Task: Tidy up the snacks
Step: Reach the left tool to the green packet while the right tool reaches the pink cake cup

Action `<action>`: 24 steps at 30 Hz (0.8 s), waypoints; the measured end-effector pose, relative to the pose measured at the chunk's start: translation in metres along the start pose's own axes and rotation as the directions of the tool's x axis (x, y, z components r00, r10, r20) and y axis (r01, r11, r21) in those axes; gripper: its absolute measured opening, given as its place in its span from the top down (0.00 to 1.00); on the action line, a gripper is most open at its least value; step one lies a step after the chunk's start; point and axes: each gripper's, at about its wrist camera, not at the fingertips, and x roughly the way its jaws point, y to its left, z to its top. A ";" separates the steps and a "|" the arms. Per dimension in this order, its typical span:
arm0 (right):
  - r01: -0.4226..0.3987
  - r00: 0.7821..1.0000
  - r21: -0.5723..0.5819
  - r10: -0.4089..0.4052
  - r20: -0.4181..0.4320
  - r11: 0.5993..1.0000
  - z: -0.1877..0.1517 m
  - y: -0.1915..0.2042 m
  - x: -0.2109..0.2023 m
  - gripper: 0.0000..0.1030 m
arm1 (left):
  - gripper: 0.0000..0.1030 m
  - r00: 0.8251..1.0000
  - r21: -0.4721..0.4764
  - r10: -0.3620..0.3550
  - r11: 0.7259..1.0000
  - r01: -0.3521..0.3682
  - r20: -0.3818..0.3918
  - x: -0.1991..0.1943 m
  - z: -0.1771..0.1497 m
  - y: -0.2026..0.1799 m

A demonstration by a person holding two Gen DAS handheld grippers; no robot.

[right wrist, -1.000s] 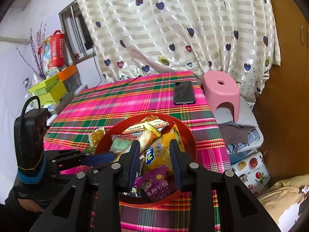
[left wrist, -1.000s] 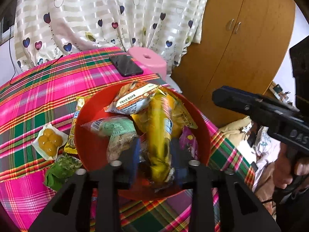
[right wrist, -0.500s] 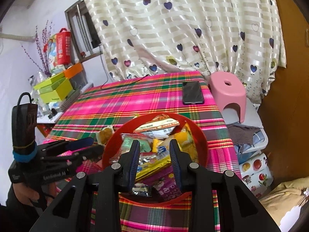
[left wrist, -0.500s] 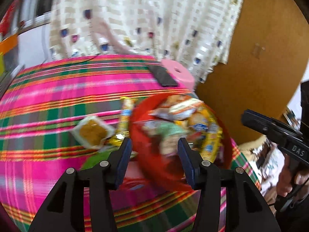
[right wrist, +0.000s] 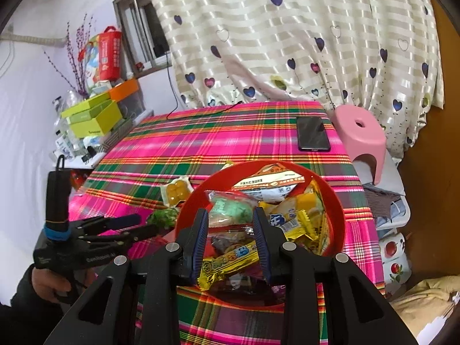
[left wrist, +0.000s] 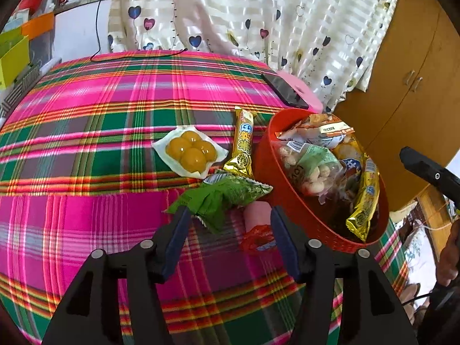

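Green snack packet [left wrist: 222, 197], between opening left hand-held gripper [left wrist: 230, 240]

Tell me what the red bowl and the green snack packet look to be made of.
Red bowl: likely plastic, with a thin, evenly coloured wall and a finely textured rim band.
Green snack packet: probably thin plastic film; it is crinkled, glossy, with serrated sealed ends.

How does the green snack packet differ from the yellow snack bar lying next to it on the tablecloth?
The green snack packet is wide, puffy and crumpled; the yellow snack bar beside it is slim, long and smooth. The green packet lies crosswise, nearer the left tool; the yellow bar points away toward the phone. Both lie sealed on the plaid tablecloth, outside the red bowl.
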 end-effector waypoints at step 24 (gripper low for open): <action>-0.098 0.992 -0.084 0.091 -0.089 0.992 -0.013 0.051 0.026 0.71 | 0.65 0.999 -0.005 0.034 0.999 -0.034 -0.003 0.013 0.003 0.027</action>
